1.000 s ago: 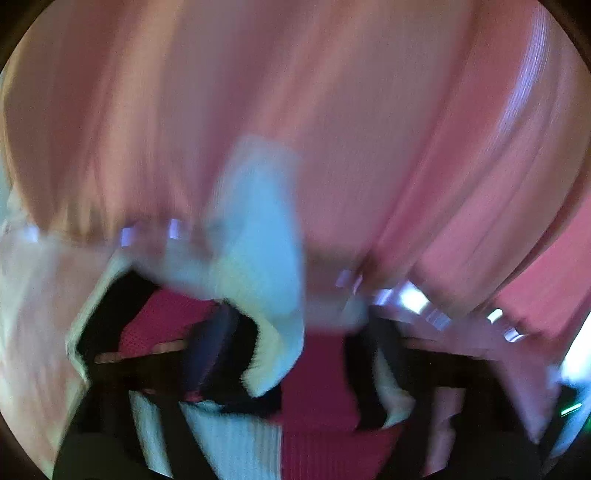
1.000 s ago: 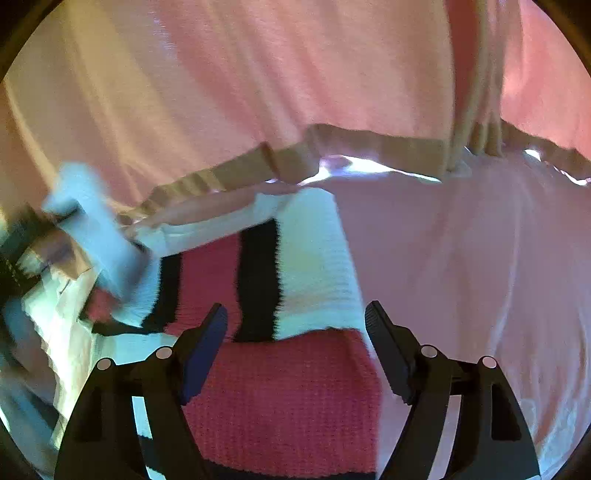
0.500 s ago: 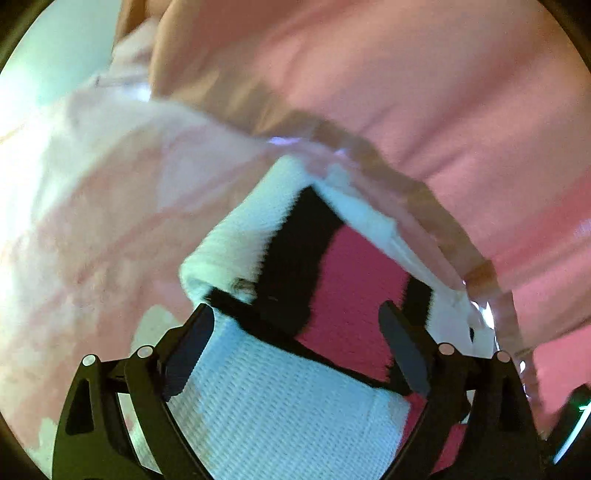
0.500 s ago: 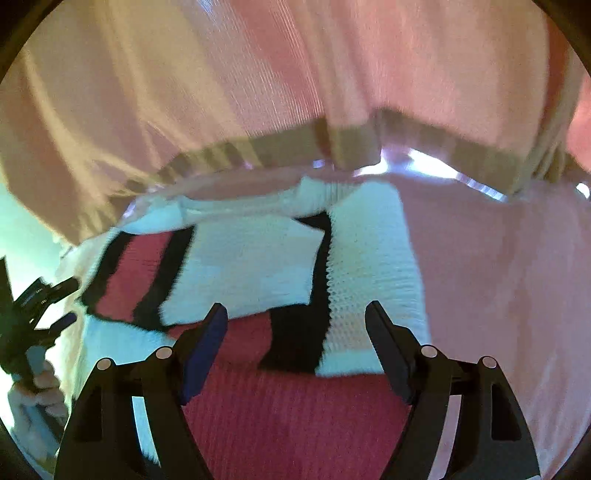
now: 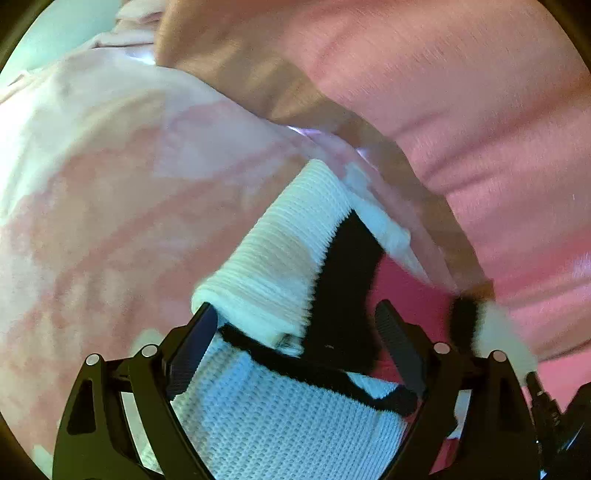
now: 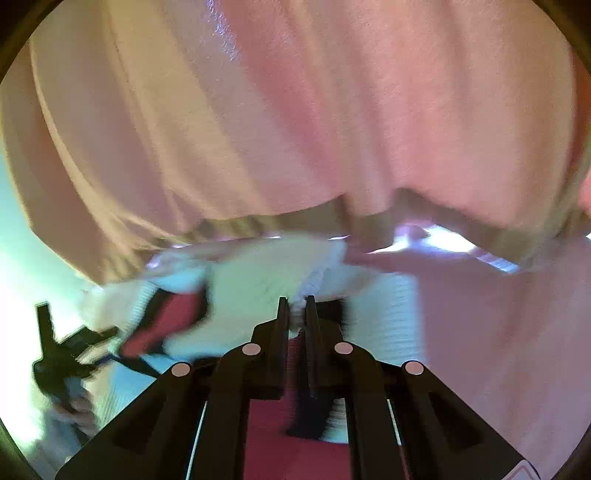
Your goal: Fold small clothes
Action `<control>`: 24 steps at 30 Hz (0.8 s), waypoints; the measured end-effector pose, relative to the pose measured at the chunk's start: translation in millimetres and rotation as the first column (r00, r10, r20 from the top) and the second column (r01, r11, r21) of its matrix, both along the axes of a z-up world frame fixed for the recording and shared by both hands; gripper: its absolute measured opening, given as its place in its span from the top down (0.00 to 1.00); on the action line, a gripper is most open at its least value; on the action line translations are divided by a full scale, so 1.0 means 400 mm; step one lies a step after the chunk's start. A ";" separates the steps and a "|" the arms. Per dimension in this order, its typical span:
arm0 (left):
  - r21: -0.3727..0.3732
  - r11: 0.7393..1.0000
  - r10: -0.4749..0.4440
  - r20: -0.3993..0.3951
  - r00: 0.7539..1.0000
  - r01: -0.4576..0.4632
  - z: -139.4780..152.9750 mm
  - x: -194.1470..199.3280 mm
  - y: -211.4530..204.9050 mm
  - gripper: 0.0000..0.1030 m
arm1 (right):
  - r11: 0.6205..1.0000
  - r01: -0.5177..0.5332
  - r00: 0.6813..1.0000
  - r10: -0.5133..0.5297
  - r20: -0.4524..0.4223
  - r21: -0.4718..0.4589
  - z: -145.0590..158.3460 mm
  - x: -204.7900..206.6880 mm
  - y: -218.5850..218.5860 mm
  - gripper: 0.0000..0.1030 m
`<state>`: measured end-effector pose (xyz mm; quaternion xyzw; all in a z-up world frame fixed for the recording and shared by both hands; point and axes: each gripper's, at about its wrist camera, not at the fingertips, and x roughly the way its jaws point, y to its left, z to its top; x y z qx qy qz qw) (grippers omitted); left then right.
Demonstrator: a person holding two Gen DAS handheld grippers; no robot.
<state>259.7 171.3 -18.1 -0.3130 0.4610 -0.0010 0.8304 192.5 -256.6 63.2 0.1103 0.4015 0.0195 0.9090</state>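
A small knitted sweater (image 5: 280, 258) in white, black and red blocks lies on a pink sheet (image 5: 110, 192). My left gripper (image 5: 295, 325) is open just above the sweater, its fingers either side of a folded white and black sleeve. In the right wrist view my right gripper (image 6: 295, 306) is shut on a white edge of the sweater (image 6: 258, 280) and lifts it; the cloth there is blurred. The left gripper also shows in the right wrist view (image 6: 66, 354) at the far left.
A pink curtain-like cloth (image 6: 295, 110) with a tan hem hangs behind the sweater and fills the top of both views. The pink sheet (image 6: 498, 332) stretches to the right. A pale wall (image 5: 55, 33) shows at the upper left.
My right gripper has closed on the sweater's white edge and is pulling it up and across. My left gripper let go of the sleeve earlier and now hovers open over it.
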 end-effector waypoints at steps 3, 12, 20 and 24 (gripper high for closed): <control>0.039 0.999 -0.023 0.001 1.000 0.023 -0.004 -0.005 -0.041 0.29 | 0.999 0.028 0.988 -0.031 -0.153 -0.017 -0.150 0.000 -0.050 0.92; 0.075 0.997 0.030 -0.048 0.998 -0.026 -0.018 -0.020 -0.054 0.68 | 0.996 0.084 0.969 -0.085 -0.234 -0.014 -0.196 -0.013 -0.090 0.83; -0.035 0.998 0.049 -0.056 0.997 -0.051 -0.017 -0.025 -0.012 0.49 | 0.981 -0.171 0.983 0.175 -0.046 0.089 -0.016 0.101 0.209 0.40; -0.047 0.998 0.037 -0.044 0.998 -0.039 -0.029 -0.028 -0.010 0.48 | 0.941 -0.330 0.935 0.337 -0.109 0.075 -0.098 0.290 0.482 0.41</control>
